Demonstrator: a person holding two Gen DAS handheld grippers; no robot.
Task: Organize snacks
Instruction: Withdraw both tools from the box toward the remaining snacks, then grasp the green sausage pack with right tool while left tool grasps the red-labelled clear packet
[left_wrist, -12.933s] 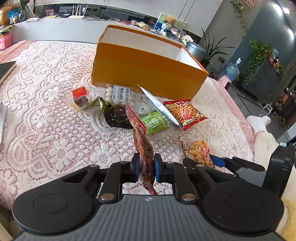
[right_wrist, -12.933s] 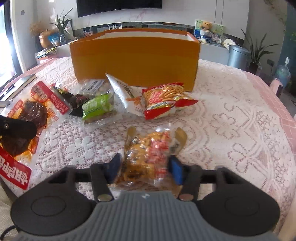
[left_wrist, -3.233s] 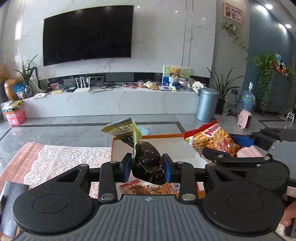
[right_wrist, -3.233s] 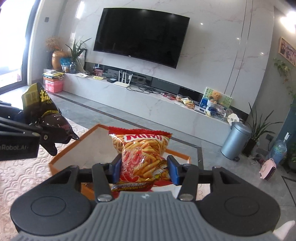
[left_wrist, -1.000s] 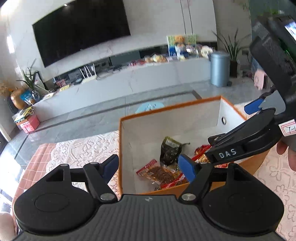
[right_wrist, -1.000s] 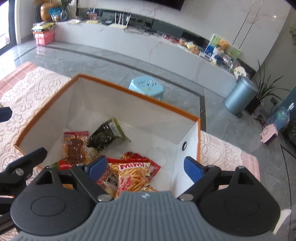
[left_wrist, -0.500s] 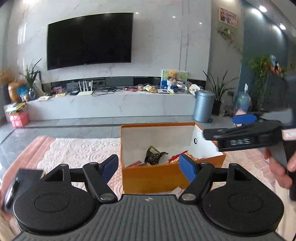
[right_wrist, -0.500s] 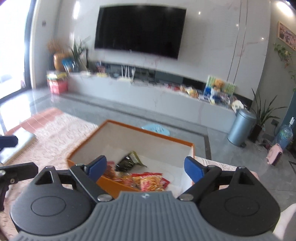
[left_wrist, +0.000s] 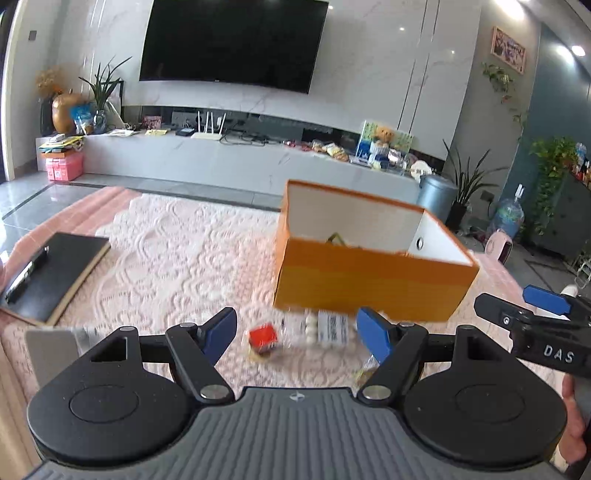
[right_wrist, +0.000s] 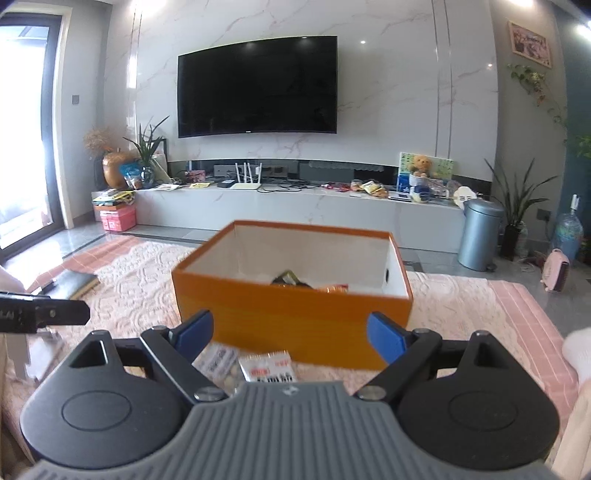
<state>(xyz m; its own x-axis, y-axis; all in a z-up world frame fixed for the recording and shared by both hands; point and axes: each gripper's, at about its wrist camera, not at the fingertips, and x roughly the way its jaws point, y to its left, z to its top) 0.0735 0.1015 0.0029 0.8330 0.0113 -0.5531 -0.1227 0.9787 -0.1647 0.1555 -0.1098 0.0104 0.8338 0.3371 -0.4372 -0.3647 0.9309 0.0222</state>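
Observation:
The orange box (left_wrist: 369, 284) stands on the lace-covered table; it also shows in the right wrist view (right_wrist: 295, 317), with a dark packet (right_wrist: 290, 278) and a red packet (right_wrist: 334, 288) inside. Before it lie a small red-topped snack (left_wrist: 263, 339) and a clear pack of white balls with a label (left_wrist: 327, 328). In the right wrist view a white packet with red print (right_wrist: 267, 367) and the labelled pack (right_wrist: 216, 363) lie just ahead of the fingers. My left gripper (left_wrist: 297, 332) is open and empty above these snacks. My right gripper (right_wrist: 290, 332) is open and empty, short of the box.
A black notebook with a pen (left_wrist: 51, 273) lies at the table's left. The right gripper (left_wrist: 535, 325) juts into the left wrist view at the right. A TV wall, a low cabinet and a grey bin (right_wrist: 480, 232) stand beyond the table.
Both grippers, open since dropping the dark packet and the red stick-snack bag in the box, have drawn back and lowered. The box is farther off and the snacks before it have come into view.

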